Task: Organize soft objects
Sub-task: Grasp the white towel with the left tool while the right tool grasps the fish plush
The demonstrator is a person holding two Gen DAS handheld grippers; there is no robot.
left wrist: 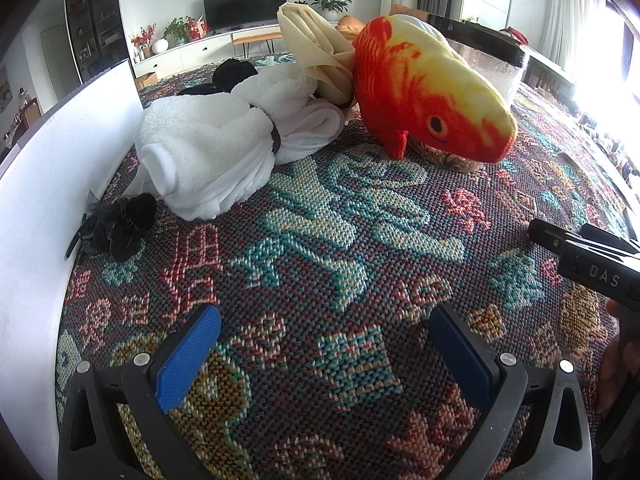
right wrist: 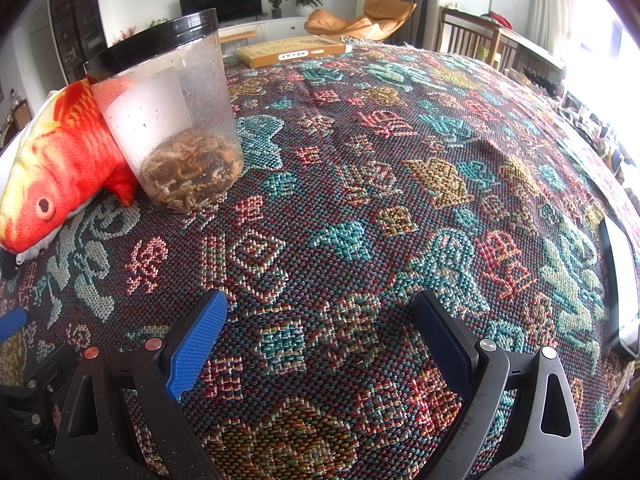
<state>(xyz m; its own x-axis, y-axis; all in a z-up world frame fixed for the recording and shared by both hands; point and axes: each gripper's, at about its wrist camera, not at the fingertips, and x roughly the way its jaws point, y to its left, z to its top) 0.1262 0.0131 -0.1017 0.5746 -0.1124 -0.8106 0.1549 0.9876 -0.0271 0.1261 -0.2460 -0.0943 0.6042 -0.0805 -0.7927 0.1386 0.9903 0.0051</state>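
Note:
An orange and yellow plush fish (left wrist: 428,88) leans on a clear jar (left wrist: 490,60) at the far side of the patterned tablecloth (left wrist: 340,240); the fish (right wrist: 52,164) also shows at the left of the right wrist view. To its left lie a white fluffy bundle (left wrist: 204,148), a cream cloth (left wrist: 316,52), a black plush piece (left wrist: 232,74) behind them, and a black mesh scrunchie (left wrist: 120,224). My left gripper (left wrist: 324,344) is open above bare cloth, well short of the pile. My right gripper (right wrist: 320,336) is open too, with nothing between its fingers; it (left wrist: 580,256) enters the left wrist view from the right.
A white box wall (left wrist: 60,200) stands along the left. The clear jar (right wrist: 172,120) with a black lid holds brown dried bits. A flat yellow box (right wrist: 292,52) lies at the table's far edge. A phone-like device (right wrist: 620,288) lies at the right edge.

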